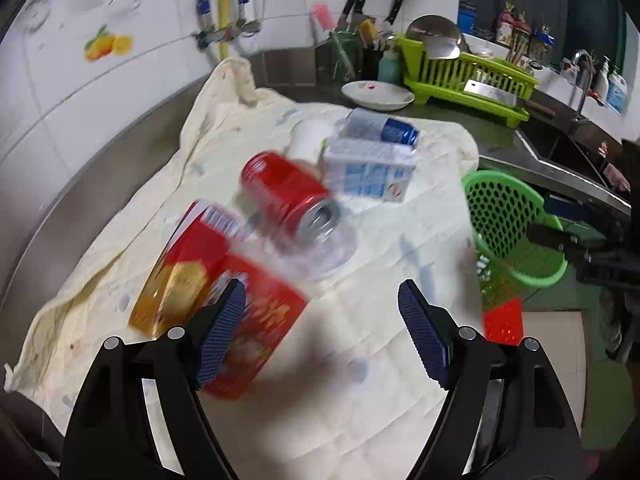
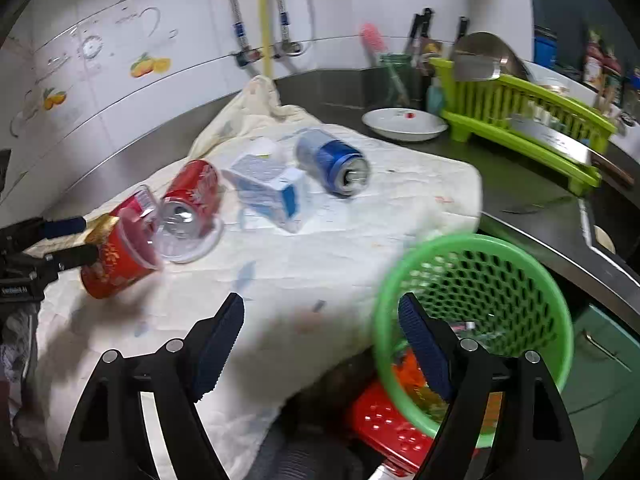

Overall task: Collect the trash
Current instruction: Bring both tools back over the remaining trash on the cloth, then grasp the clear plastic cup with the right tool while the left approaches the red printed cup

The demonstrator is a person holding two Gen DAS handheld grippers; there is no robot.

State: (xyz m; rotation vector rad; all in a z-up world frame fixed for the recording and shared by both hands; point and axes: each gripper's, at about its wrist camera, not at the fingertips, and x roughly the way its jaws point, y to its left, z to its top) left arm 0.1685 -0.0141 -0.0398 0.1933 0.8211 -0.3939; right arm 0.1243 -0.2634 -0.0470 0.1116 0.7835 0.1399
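Beside the cloth-covered counter (image 2: 320, 272), a green basket (image 2: 532, 272) holds wrappers; both tools spread, empty.

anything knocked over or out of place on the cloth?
Yes. The red can and the blue can both lie on their sides on the cream cloth, the milk carton lies flat between them, and the red cup is tipped over. No spill is visible. The green basket tilts at the counter edge.

The left claw (image 1: 322, 312) hangs with jaws apart and nothing between them, above a cream cloth (image 1: 360, 320). Ahead lie a red carton (image 1: 224, 292), red can (image 1: 288, 196), white-blue carton (image 1: 368, 172) and blue can (image 1: 384, 126); a green basket (image 1: 508, 224) stands right.
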